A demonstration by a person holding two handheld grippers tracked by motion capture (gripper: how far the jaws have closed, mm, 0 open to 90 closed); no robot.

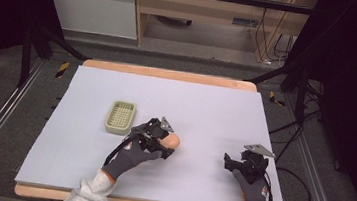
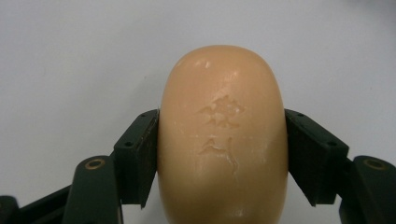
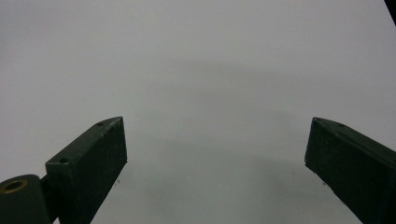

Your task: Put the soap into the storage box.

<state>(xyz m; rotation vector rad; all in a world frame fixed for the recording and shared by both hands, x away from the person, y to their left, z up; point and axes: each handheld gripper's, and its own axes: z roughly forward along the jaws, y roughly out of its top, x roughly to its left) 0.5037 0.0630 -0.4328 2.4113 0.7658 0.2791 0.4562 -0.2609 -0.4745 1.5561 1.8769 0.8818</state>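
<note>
a pale grey-lilac sheet (image 1: 206, 108) covers a wooden table (image 1: 169, 73) whose edge shows at the far and near sides; around it lie a dark floor, black frame legs, loose cables at the right and light wooden furniture at the back; from the high view the person's gloved hands come in from the bottom, the left hand (image 1: 132, 158) near the middle of the sheet, the right hand (image 1: 253, 186) well apart toward the right edge; the left gripper (image 1: 164, 142) is closed on a bar of soap (image 1: 173, 141), which sits about mid-sheet, just right of a small pale green basket (image 1: 120, 117); in the left gripper view the two black jaws press flat against the soap's (image 2: 223, 135) long sides, each pad touching it, with the bar's rounded end reaching out past them over the grey sheet; whether the soap rests on the sheet or is lifted clear of it cannot be told; the soap is a smooth tan-orange oval, glossy, with stamped characters worn into its upper face and a few pale scuffs near the top; the basket has a perforated bottom and stands apart from the gripper; the right gripper (image 1: 233, 162) rests low over bare sheet, and in the right gripper view its jaws (image 3: 217, 154) stand wide apart with nothing between them but the grey surface.
</note>
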